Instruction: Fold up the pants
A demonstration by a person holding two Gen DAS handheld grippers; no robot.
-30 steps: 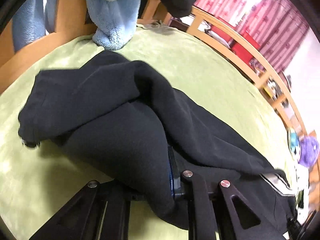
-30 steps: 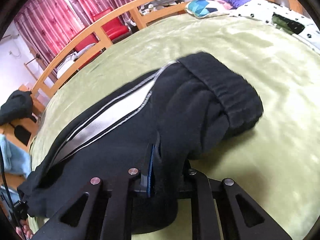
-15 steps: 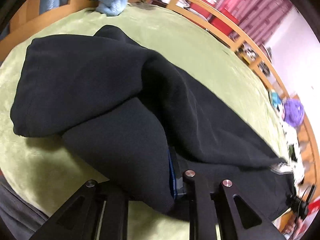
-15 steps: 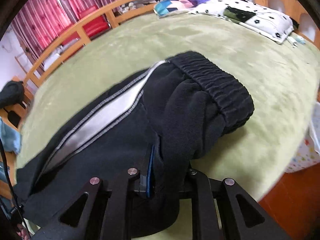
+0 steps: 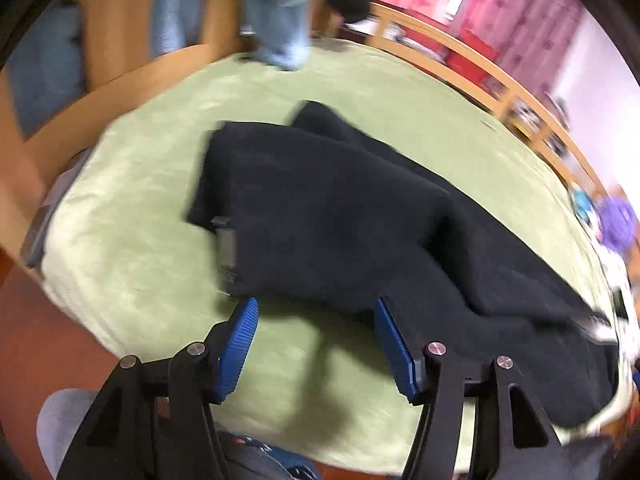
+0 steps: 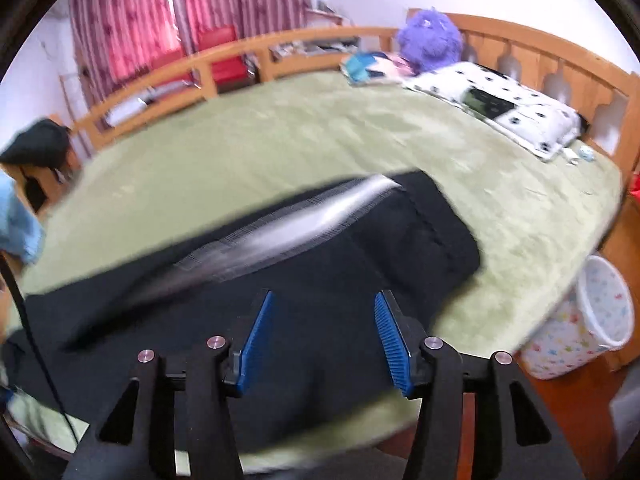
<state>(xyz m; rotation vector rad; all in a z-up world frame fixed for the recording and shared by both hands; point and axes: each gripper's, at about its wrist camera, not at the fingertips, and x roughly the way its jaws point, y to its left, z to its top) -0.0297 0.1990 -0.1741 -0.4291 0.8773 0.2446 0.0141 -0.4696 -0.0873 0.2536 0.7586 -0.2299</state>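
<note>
Ahead of both pairs of fingers, the black pants (image 5: pixel 344 216) lie folded lengthwise on the green bed cover (image 5: pixel 132 216). No brand, label or writing can be read on them; only a grey stripe (image 6: pixel 304 216) with stitched edges shows, running away from the right gripper (image 6: pixel 323 334) toward the waistband.

Left gripper (image 5: pixel 316 338): fingers stand about half open with nothing between the blue pads (image 5: pixel 239 344); the folded leg edge lies just beyond the tips. Right gripper: fingers likewise about half open, pads clear of the cloth, with the pants spread below and ahead of them.

Change from the earlier frames: both grippers were clamped on bunched black fabric; their jaws have just been opening, and the cloth now lies flat on the cover, released.

Beyond the pants, past the right fingertips, a spotted pillow (image 6: pixel 520 108) and a purple plush toy (image 6: pixel 432 38) sit by the wooden headboard (image 6: pixel 560 60). To the right of the right fingers, a patterned white bin (image 6: pixel 588 320) stands on the floor beside the bed; its contents cannot be told. Past the left fingertips, a light blue garment (image 5: pixel 288 4) hangs at the bed's end.
</note>
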